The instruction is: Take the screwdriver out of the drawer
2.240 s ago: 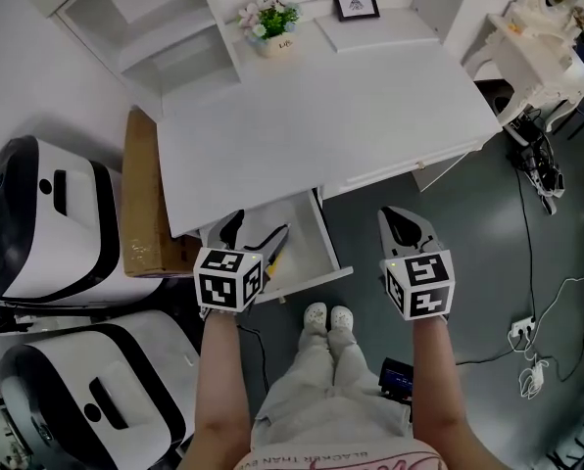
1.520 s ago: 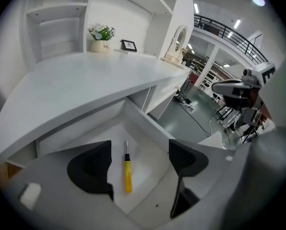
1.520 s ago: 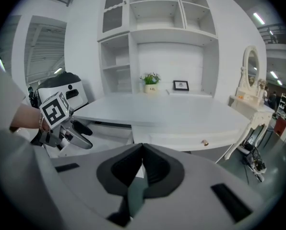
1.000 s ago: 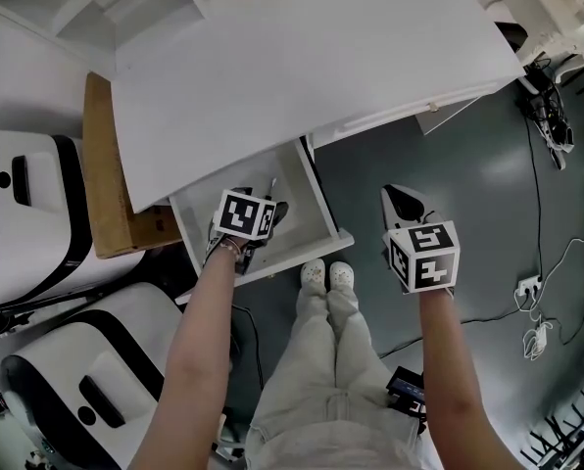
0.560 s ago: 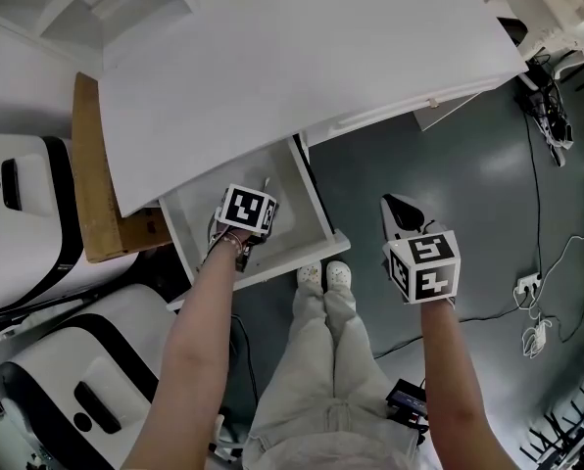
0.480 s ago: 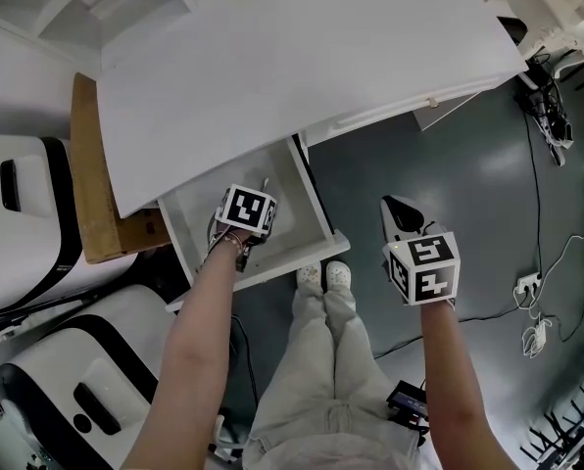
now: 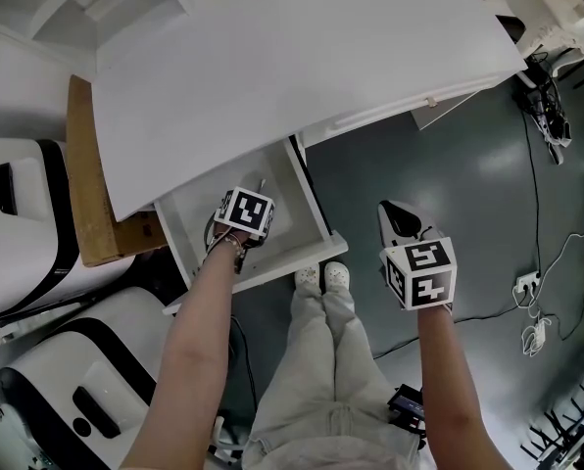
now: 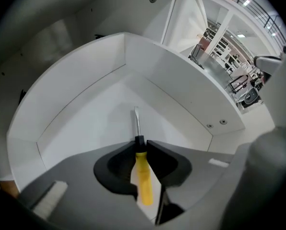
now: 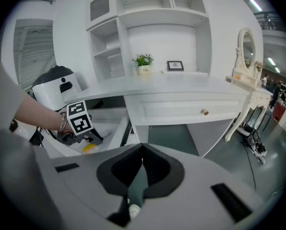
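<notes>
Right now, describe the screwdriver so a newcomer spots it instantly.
Under the white desk, look in the open white drawer. The yellow-handled flat-blade screwdriver lies there between the closing jaws of the left gripper, the drawer's only coloured thing.

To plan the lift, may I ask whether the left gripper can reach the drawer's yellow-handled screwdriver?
Likely yes: the white drawer is open; the left gripper is closing its fingers around the yellow-handled screwdriver.

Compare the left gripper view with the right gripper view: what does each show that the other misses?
Only the left: the screwdriver shaft between the left claw's closing jaws. Only the right: plant, frame, mirror, closed drawer, shelves. Both: the open drawer, the screwdriver's yellow handle and the left claw.
</notes>
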`<state>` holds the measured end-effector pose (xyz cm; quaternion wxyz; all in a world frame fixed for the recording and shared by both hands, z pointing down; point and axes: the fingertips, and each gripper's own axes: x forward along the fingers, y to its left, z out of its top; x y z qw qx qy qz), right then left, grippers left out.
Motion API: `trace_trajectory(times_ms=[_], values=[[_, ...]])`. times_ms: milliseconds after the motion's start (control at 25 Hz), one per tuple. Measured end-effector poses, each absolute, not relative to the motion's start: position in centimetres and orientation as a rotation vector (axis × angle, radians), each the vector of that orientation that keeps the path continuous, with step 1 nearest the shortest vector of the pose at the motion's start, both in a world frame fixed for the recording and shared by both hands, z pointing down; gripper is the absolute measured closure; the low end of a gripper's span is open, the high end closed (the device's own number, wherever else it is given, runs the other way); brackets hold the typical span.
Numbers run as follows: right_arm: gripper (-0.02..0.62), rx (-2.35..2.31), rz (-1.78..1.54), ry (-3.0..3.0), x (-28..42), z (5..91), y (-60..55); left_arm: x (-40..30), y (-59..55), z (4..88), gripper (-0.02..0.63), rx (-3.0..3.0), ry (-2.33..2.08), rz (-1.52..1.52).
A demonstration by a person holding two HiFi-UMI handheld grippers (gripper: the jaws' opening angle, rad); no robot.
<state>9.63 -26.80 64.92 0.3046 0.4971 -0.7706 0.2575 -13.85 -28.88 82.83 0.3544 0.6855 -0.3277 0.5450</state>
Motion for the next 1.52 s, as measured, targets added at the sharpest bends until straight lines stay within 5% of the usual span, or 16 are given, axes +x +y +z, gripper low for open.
trace_trajectory(times_ms=[1520], values=[[0.588, 1.370, 0.542, -2.207, 7.5, 52.9, -30.4, -12.2, -30.0, 70.2, 0.526, 1.965, -0.939, 1.299]])
